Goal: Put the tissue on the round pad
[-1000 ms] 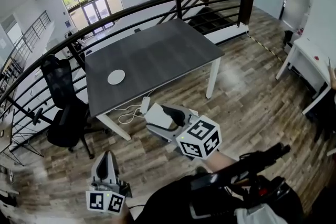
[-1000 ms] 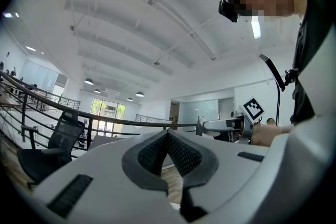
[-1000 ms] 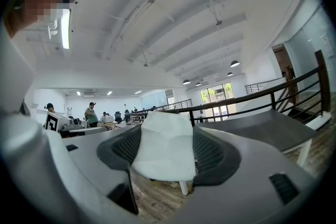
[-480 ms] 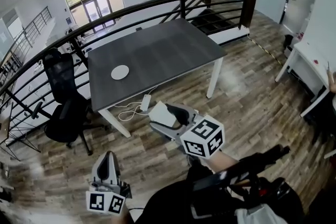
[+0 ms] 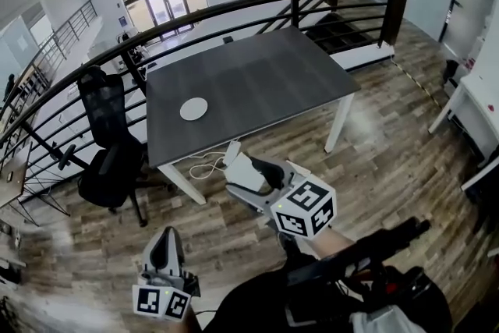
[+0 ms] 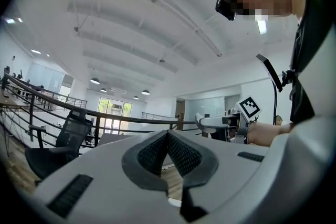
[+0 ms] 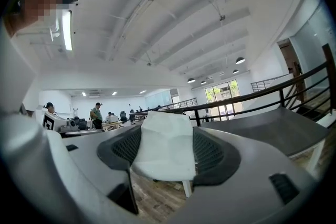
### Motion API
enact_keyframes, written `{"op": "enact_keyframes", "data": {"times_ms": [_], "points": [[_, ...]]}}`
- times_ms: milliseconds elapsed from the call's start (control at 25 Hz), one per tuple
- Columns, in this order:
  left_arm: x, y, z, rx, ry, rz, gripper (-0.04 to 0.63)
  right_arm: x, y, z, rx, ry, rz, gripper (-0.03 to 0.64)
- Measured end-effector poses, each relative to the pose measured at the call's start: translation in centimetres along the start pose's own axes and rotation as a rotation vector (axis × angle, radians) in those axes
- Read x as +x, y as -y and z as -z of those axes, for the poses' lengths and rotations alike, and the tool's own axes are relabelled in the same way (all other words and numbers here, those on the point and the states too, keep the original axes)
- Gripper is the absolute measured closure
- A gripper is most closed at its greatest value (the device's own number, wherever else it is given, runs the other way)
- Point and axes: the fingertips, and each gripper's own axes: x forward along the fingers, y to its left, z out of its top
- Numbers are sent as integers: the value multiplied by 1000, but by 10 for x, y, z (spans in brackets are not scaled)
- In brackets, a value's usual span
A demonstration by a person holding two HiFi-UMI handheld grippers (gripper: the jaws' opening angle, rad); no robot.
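A white folded tissue [image 7: 164, 145] is clamped between the jaws of my right gripper [image 5: 248, 170], which is shut on it; the tissue [image 5: 243, 171] shows as a white wad at the gripper's tip, held over the floor just short of the table's near edge. The round white pad [image 5: 193, 108] lies on the dark grey table [image 5: 265, 78] near its left end, well beyond the gripper. My left gripper [image 5: 166, 251] hangs low at the bottom left, jaws shut with nothing between them [image 6: 168, 136].
A black office chair [image 5: 109, 148] stands left of the table. A black railing [image 5: 234, 8] curves behind it. A white cable and power strip [image 5: 204, 164] lie on the wood floor under the table's near edge. Another white desk [image 5: 479, 109] is at the right.
The view has shifted so the table and pad sit lower and further right in frame. The right gripper keeps its hold on the tissue; the left gripper stays low.
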Motion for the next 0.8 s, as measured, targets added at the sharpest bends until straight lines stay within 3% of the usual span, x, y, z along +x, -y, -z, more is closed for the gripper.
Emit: {"op": "enact_keyframes", "data": {"times_ms": [320,800], "points": [[61,-10,-11,22,7,-58,591,30,54,-14,21,5,-46,302],[147,-18,-5,27,-43,-78,591,68,122,-21,22,-6,-98,302]]}}
